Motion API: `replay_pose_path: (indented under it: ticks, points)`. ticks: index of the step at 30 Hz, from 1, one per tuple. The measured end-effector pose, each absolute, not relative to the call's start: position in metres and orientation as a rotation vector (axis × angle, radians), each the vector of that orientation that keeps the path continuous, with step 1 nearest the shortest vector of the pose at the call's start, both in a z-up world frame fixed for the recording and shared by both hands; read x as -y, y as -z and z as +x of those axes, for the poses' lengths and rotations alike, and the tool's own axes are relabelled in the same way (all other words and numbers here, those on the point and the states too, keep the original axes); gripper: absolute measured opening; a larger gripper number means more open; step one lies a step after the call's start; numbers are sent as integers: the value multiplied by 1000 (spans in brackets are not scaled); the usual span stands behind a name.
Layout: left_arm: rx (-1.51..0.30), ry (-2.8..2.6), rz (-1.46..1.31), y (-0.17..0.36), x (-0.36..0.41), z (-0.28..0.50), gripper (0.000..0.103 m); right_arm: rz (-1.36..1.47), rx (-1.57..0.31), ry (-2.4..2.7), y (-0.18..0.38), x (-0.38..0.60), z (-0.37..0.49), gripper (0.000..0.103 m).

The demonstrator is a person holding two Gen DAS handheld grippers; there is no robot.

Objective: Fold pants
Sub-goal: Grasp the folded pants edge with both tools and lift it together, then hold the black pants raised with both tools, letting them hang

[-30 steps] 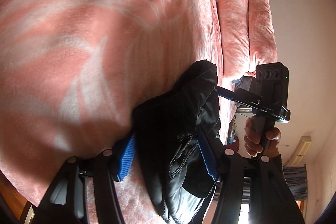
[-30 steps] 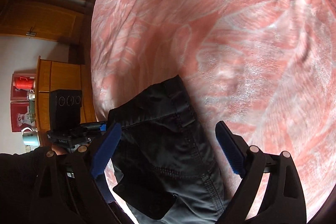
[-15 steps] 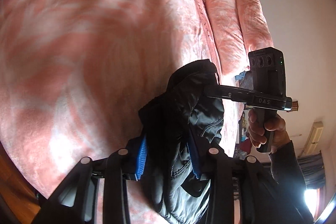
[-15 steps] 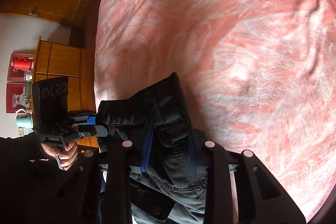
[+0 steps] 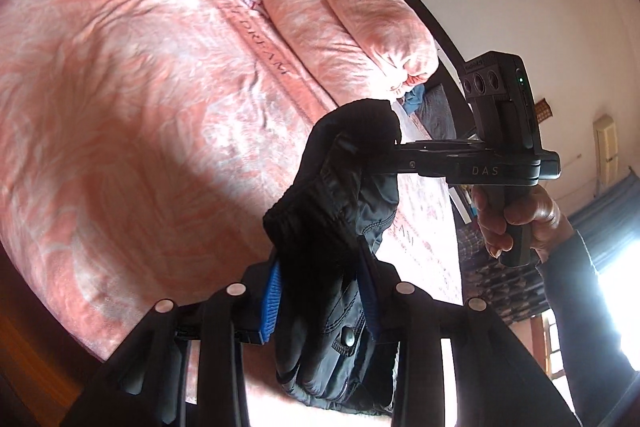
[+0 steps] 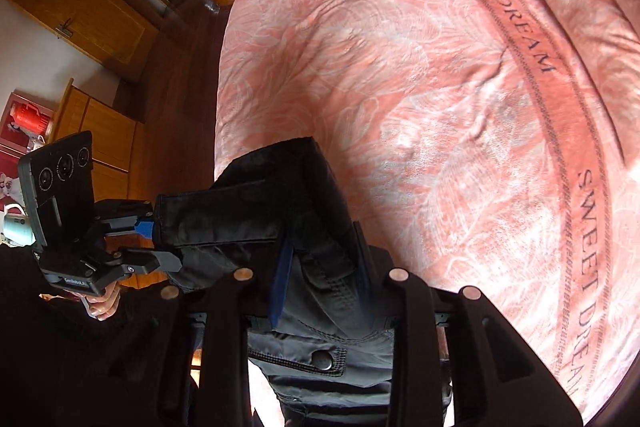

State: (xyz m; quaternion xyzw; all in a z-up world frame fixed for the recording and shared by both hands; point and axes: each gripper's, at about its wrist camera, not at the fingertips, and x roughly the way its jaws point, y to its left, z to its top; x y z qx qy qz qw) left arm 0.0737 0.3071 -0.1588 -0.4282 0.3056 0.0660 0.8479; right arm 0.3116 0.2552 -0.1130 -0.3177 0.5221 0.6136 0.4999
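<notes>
- Early stage, by my reading: pants (image 5: 340, 211) gripped at the waistband and held in the air above the bed (image 5: 120, 87); no fold made yet.
- Left gripper (image 5: 320, 291): jaws nearly closed, blue pads pinching bunched black waistband.
- Right gripper (image 6: 324, 271): same, clamped on the waistband near a snap button (image 6: 322, 361).
- Rest of the pants hangs out of view below.
- Left to do: lay flat, fold the legs together, fold over.
- Containers: none visible; only pillows (image 5: 352, 11) at the head of the bed.
</notes>
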Motion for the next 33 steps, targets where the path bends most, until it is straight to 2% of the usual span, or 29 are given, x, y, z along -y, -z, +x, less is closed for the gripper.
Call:
replay_pose_path:
  ticks: [7, 15, 33]
  points:
    - [-647, -94, -714, 100, -248, 77, 34, -740, -1134, -1454, 60, -193, 299, 28]
    - [-643, -40, -578, 58, -190, 77, 33, -704, -1040, -1412, 21, -131, 291, 28]
    - [-666, 64, -379, 23, -102, 87, 33, -645, -949, -1319, -9, -26, 281, 28]
